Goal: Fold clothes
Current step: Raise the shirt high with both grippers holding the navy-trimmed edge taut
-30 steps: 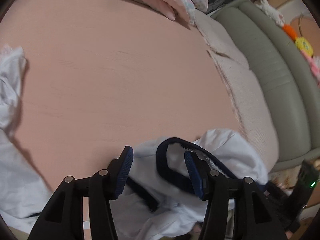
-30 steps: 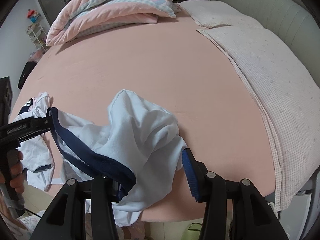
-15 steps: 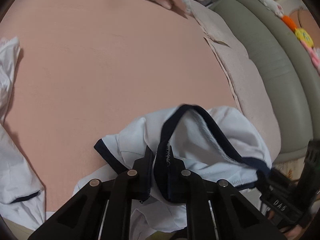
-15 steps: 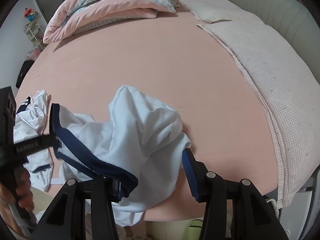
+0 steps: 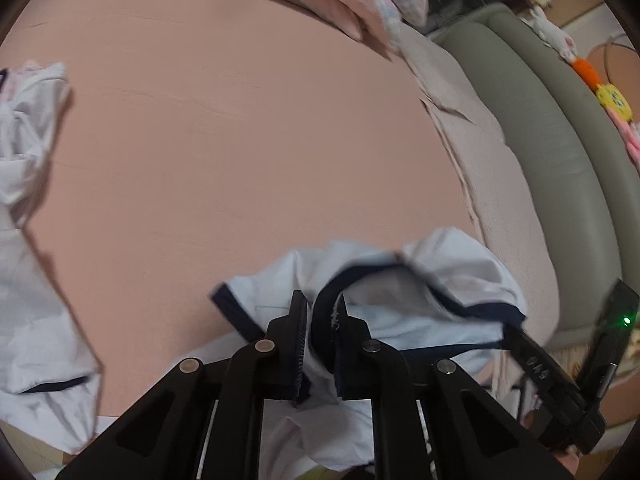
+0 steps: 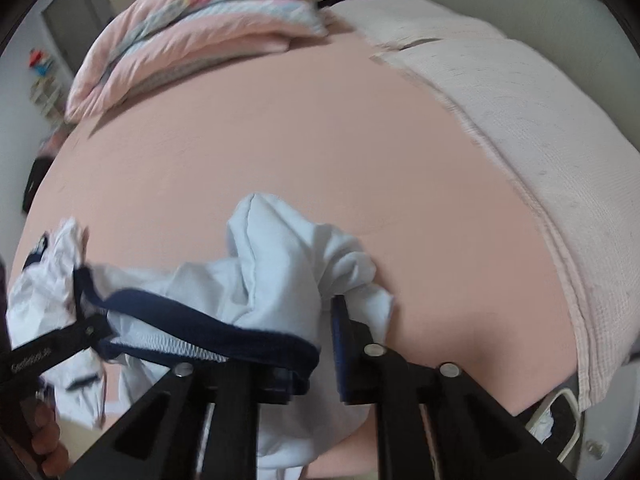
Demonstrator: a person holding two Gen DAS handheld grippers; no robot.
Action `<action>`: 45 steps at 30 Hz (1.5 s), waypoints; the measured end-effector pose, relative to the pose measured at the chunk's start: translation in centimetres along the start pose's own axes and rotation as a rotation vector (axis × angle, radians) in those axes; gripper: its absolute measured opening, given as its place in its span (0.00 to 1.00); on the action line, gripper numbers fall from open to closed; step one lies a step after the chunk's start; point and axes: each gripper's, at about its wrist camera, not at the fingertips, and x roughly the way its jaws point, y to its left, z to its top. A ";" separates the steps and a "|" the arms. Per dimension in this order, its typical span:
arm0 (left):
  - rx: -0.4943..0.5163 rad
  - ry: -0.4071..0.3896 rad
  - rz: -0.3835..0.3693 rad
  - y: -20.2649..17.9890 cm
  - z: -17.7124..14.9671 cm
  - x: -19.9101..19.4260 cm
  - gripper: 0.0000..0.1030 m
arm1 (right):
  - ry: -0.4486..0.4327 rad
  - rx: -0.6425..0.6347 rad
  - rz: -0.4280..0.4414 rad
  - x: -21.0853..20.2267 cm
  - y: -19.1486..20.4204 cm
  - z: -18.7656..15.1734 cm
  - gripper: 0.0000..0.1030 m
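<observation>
A pale blue garment [image 5: 452, 264] with a navy band [image 6: 208, 324] lies bunched at the near edge of the pink bed [image 5: 240, 140]. My left gripper [image 5: 322, 320] is shut on the navy band, which runs up between its pads. In the right wrist view the left gripper [image 6: 90, 332] shows at the far left, pinching that band, with a hand below it. My right gripper [image 6: 320, 360] is shut on the band's other end; cloth covers its left finger. The left wrist view has the right gripper [image 5: 514, 334] at the right, with the band pulled between the two.
A white garment with navy trim [image 5: 36, 312] lies crumpled at the left edge of the bed. A folded pink quilt [image 6: 200, 28] sits at the far side. A pale checked blanket [image 6: 540, 140] covers the right side, beside a grey-green padded headboard [image 5: 560, 128].
My left gripper closed on the navy band, then my right gripper closed on its other end. The band now stretches between them and the garment is bunched nearer the edge.
</observation>
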 end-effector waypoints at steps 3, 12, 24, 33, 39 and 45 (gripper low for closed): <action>-0.010 -0.033 0.022 0.4 0.3 -0.3 0.09 | -0.048 0.060 -0.029 -1.1 -1.0 0.6 0.11; -0.093 -0.126 -0.004 1.9 -0.6 -2.7 0.09 | -0.083 0.131 -0.016 -1.7 -1.7 0.7 0.11; -0.002 -0.196 0.047 -1.2 -0.2 -7.5 0.09 | -0.153 0.106 0.030 -7.6 -1.0 2.7 0.07; 0.039 -0.248 0.061 -2.7 -0.5 -10.1 0.09 | -0.193 0.061 0.055 -11.3 -0.4 2.8 0.07; 0.047 -0.279 0.092 -3.3 0.2 -12.7 0.09 | -0.194 0.033 0.080 -12.7 0.7 3.0 0.07; 0.067 -0.341 0.104 -4.6 1.6 -16.5 0.09 | -0.245 0.020 0.116 -15.8 1.6 4.5 0.07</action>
